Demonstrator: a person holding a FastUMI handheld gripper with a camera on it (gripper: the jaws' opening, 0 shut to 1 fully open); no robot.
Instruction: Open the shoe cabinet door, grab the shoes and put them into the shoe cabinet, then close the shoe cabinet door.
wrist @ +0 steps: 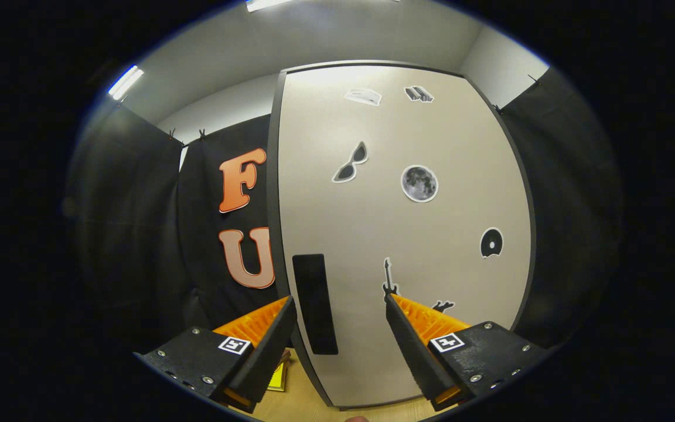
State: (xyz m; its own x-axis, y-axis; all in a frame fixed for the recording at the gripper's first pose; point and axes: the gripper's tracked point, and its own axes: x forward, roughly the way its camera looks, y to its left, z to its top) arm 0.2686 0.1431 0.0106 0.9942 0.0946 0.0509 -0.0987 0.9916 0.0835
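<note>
The gripper (340,310) is held with fingers apart and empty, and the shoe cabinet door's (408,234) dark upright handle (314,303) is found lower centre, between them, nearer the left finger.

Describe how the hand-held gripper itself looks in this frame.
The hand-held gripper has two wedge-shaped fingers with ribbed inner faces. Each sits on a dark block fastened with small screws and carries a square black-and-white marker tag. No cables are visible.
</note>
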